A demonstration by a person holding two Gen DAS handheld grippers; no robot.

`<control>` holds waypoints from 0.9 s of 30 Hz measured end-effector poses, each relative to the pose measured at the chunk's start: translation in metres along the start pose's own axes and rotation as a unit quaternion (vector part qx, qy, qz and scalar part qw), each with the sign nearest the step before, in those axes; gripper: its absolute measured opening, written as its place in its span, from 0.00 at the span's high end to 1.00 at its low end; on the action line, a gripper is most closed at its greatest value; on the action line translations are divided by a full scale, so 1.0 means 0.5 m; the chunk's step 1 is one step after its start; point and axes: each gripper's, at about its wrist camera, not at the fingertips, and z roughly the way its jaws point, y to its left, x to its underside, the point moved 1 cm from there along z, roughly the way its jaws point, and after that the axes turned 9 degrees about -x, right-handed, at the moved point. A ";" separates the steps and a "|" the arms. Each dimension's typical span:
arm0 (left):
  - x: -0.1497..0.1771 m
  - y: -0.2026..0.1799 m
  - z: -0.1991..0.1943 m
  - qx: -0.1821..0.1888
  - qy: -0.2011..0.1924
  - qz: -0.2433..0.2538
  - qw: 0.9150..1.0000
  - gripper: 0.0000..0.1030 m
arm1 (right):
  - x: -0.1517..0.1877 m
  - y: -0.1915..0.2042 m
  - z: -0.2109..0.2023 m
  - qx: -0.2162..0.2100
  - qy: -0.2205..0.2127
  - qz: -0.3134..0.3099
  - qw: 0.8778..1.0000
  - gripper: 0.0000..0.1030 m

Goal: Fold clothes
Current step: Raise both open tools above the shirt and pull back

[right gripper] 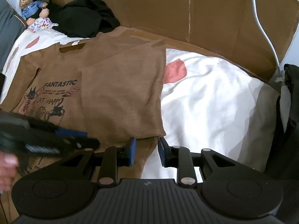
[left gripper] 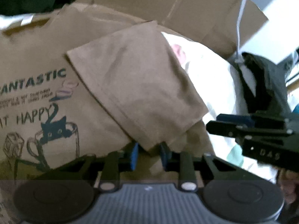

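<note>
Watch it: your left gripper (left gripper: pixel 149 152) is narrowly parted, its blue pads (left gripper: pixel 135 154) just pinching the corner of the folded-over brown flap (left gripper: pixel 134 82); a grip that thin could slip and drop the fold crooked. Your right gripper (right gripper: pixel 145 152) sits narrowly parted over the hem, and I can't tell if it's truly pinching. Beyond, the brown printed cotton T-shirt (right gripper: pixel 56 69) lies flat on the white bedsheet (right gripper: pixel 214 97), cardboard box wall (right gripper: pixel 205 15) behind

Brown t-shirt (right gripper: pixel 115 93) with a black cat print lies flat on the bed, one side folded over.
</note>
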 end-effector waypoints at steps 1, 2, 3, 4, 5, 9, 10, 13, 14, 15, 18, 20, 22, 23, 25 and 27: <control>-0.003 -0.001 -0.004 0.000 0.004 -0.002 1.000 0.74 | 0.001 0.002 -0.002 -0.001 0.001 0.001 1.000 0.72; -0.005 -0.001 -0.007 0.001 0.006 -0.004 1.000 0.74 | 0.001 0.003 -0.006 -0.002 0.003 0.002 1.000 0.72; -0.007 0.003 -0.017 0.000 0.006 -0.008 1.000 0.74 | 0.001 0.005 -0.009 -0.001 0.005 0.002 1.000 0.71; -0.009 0.009 -0.031 -0.003 0.003 -0.011 1.000 0.74 | 0.000 0.007 -0.016 -0.001 0.007 0.001 1.000 0.71; -0.010 0.012 -0.038 -0.005 0.001 -0.012 1.000 0.74 | -0.003 0.011 -0.027 0.000 0.007 -0.001 1.000 0.71; -0.026 0.051 -0.115 -0.013 -0.022 -0.024 0.999 0.73 | -0.022 0.031 -0.090 0.022 0.000 -0.025 0.999 0.62; -0.031 0.064 -0.138 -0.015 -0.028 -0.027 0.999 0.73 | -0.028 0.039 -0.113 0.026 -0.002 -0.034 0.999 0.61; -0.052 0.118 -0.243 -0.031 -0.061 -0.043 0.997 0.72 | -0.035 0.060 -0.184 0.027 -0.004 -0.059 0.998 0.57; -0.062 0.136 -0.283 -0.037 -0.074 -0.047 0.995 0.72 | -0.036 0.065 -0.201 0.029 -0.005 -0.062 0.998 0.56; -0.068 0.152 -0.319 -0.044 -0.086 -0.048 0.994 0.71 | -0.037 0.069 -0.219 0.030 -0.005 -0.064 0.997 0.56; -0.080 0.201 -0.427 -0.067 -0.116 -0.048 0.990 0.69 | -0.049 0.089 -0.297 0.038 -0.020 -0.060 0.997 0.54; -0.096 0.232 -0.496 -0.077 -0.133 -0.056 0.987 0.68 | -0.064 0.097 -0.335 0.037 -0.033 -0.045 0.998 0.50; -0.098 0.267 -0.565 -0.086 -0.150 -0.065 0.983 0.66 | -0.082 0.107 -0.379 0.043 -0.053 -0.022 0.997 0.46; -0.097 0.285 -0.599 -0.092 -0.159 -0.068 0.981 0.65 | -0.089 0.111 -0.394 0.046 -0.061 -0.014 0.997 0.42; -0.093 0.316 -0.657 -0.105 -0.173 -0.072 0.977 0.63 | -0.105 0.132 -0.435 0.055 -0.077 -0.012 0.995 0.37; -0.074 0.352 -0.723 -0.120 -0.183 -0.075 0.973 0.63 | -0.112 0.157 -0.463 0.067 -0.086 -0.031 0.994 0.36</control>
